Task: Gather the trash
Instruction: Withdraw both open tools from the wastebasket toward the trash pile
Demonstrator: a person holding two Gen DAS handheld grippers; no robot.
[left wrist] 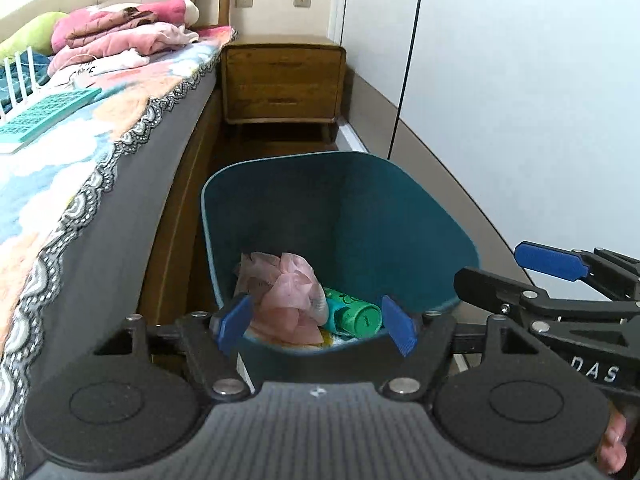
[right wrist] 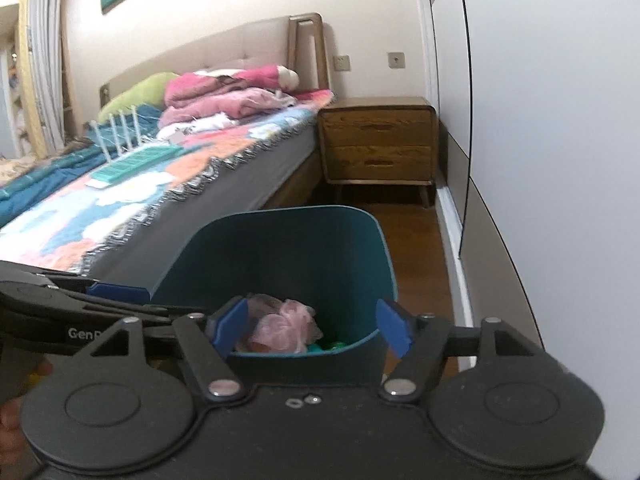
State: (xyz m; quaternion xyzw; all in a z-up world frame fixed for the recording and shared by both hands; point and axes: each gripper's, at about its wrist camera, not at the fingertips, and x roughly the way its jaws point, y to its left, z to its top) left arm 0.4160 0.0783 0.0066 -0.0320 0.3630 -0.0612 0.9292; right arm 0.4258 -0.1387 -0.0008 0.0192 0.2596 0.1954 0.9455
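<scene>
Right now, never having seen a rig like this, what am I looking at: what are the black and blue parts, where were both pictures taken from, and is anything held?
A person holds two hand grippers, each carrying a camera looking along its blue fingers. One picture comes from the left gripper, the other from the right gripper. Both hang open and empty over a teal trash bin beside the bed. In the bin lie a pink plastic bag and a green bottle.

Matt plastic bin (left wrist: 420,216), glossy wooden nightstand (left wrist: 282,84)
</scene>
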